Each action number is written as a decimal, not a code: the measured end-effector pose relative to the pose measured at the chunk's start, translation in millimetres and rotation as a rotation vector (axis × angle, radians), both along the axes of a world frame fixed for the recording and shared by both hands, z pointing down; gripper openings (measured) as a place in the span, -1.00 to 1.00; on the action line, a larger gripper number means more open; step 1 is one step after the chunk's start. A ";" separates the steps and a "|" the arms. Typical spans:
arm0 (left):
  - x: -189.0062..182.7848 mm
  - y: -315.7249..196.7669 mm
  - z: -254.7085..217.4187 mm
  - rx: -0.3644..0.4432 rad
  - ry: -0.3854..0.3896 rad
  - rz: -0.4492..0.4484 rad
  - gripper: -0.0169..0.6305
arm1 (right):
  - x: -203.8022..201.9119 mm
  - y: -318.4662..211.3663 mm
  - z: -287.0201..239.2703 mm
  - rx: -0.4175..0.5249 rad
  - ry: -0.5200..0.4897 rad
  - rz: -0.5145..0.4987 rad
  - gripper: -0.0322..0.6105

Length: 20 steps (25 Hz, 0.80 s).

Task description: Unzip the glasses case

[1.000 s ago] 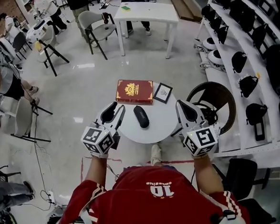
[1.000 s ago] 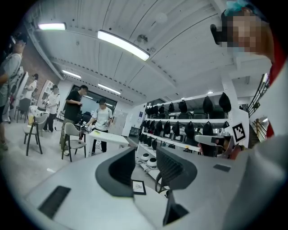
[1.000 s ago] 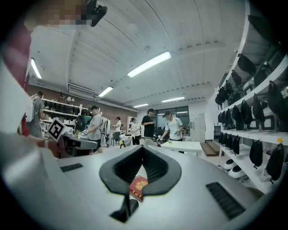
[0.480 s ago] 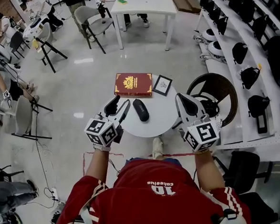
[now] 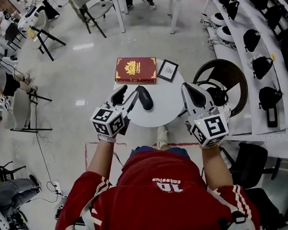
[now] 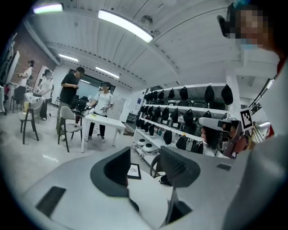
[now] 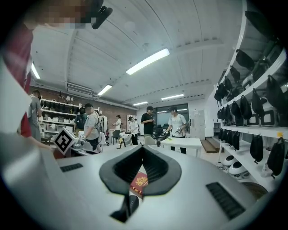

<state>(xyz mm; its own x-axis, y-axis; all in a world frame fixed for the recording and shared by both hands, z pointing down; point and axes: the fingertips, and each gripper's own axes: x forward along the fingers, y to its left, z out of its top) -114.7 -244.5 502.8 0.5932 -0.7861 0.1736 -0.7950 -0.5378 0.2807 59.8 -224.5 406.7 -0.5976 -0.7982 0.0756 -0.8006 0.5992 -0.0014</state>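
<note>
left tongs point(image 5: 127, 95) wider, nearer glasses case point(image 5: 145, 98)

The round table point(image 5: 170, 103) is bare right of the glasses case point(image 5: 144, 96); red book point(image 5: 135, 70) and frame point(image 5: 168, 70) block beyond.

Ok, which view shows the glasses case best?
Head view: the whole glasses case lies fully visible on the round table. The right gripper view catches only one end below its jaws; the left gripper view, barely a dark sliver.
</note>
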 end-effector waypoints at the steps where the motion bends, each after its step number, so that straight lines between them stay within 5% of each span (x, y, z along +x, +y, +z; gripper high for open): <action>1: 0.7 -1.2 6.2 -0.014 -0.001 0.000 -0.34 | -0.2 -1.2 2.0 -0.005 0.000 -0.001 -0.86; 10: 8.0 -20.0 74.4 -0.153 -0.056 -0.006 -0.27 | -0.4 -17.5 12.9 -0.028 0.005 -0.013 -0.86; 20: 19.7 -41.2 148.9 -0.313 -0.023 -0.028 -0.26 | 8.6 -36.9 35.9 -0.074 0.029 -0.027 -0.86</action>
